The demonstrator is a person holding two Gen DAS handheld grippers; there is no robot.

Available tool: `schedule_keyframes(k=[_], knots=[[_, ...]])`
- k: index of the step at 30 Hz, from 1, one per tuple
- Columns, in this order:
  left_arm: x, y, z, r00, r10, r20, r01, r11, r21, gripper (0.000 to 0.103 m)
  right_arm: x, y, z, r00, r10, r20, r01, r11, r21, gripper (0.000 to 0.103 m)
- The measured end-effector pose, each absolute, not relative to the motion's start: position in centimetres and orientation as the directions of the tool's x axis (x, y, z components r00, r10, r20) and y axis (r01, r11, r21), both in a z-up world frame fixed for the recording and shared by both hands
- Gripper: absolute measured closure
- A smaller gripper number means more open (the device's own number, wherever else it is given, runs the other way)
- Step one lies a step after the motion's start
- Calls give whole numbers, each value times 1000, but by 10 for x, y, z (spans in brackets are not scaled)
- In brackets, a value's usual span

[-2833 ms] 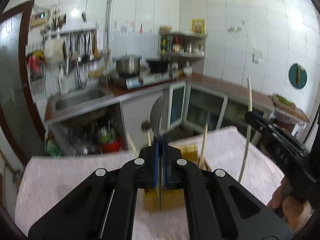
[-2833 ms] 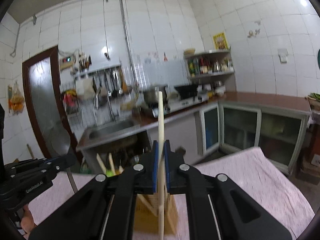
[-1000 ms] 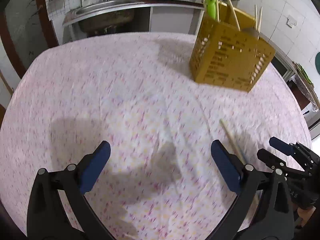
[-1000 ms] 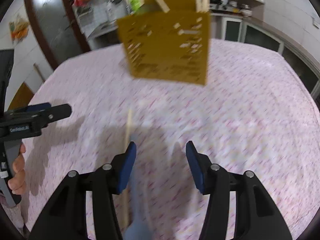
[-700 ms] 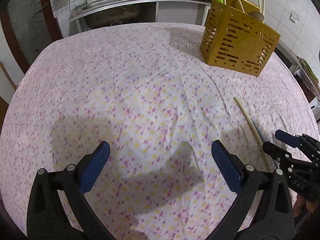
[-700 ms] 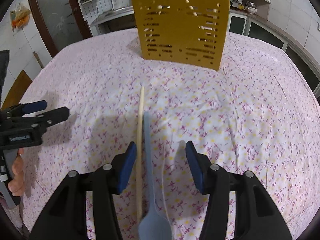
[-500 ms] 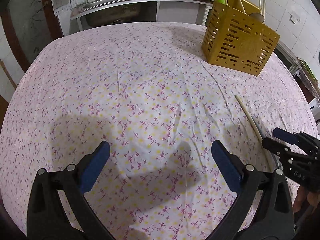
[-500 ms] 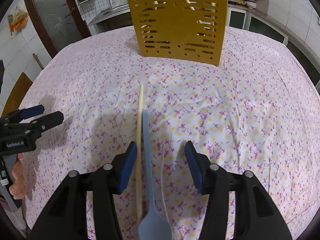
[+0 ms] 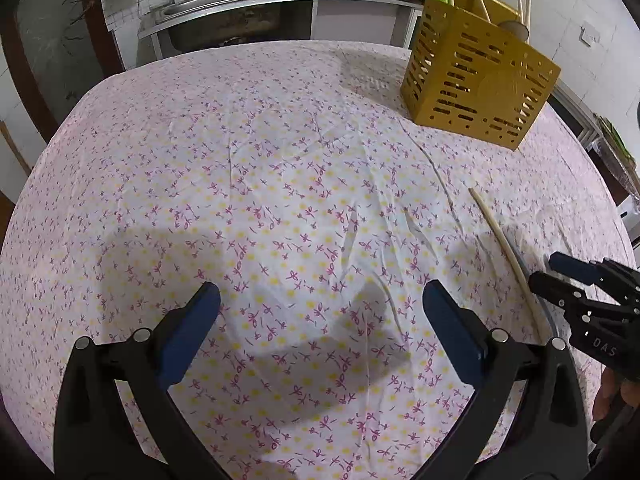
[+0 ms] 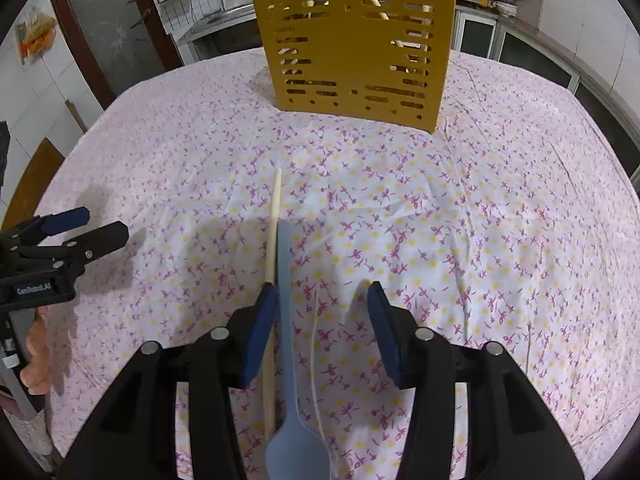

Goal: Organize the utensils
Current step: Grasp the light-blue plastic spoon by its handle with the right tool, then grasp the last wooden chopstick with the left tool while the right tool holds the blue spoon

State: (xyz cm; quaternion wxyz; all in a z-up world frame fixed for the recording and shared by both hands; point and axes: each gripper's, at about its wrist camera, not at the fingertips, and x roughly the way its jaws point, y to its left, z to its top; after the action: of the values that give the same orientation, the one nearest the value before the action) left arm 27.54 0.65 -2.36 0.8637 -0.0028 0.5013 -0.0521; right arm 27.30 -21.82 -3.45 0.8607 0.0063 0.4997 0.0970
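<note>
Floral tablecloth (image 9: 280, 184) under both grippers, left gripper (image 9: 320, 316) and right gripper (image 10: 322, 316) jaws spread wide, empty.

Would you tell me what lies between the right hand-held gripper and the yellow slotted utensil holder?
Only bare flowered tablecloth, beyond the chopstick tip, per the right wrist view.

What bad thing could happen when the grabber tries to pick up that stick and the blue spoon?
The wooden chopstick and the flat blue spoon lie touching, so the open right tool might pinch both or knock one askew. A tilted grip could then snag the slotted yellow utensil holder, already crowded with sticks.
</note>
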Motion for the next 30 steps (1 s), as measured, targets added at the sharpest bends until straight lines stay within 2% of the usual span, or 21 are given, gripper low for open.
schedule_keyframes(k=[4,6,13,15,30], knots=[[275,7,-24,491,-88,-867,85,995,-53,5,278,-219,-34,469,148,-871,-154,984,85,67],[276,8,-25,487,-88,-869,79,995,-56,5,282,-217,-32,458,129,-880,-157,986,63,79],[279,8,-23,469,-89,-879,69,996,-64,5,297,-204,-36,376,77,-924,-177,984,10,87],[280,6,-21,463,-93,-881,64,995,-71,5,302,-210,-35,366,91,-926,-155,987,36,96],[286,-67,-10,383,-160,-910,73,987,-144,5,293,-295,-24,454,115,-884,-19,993,119,96]])
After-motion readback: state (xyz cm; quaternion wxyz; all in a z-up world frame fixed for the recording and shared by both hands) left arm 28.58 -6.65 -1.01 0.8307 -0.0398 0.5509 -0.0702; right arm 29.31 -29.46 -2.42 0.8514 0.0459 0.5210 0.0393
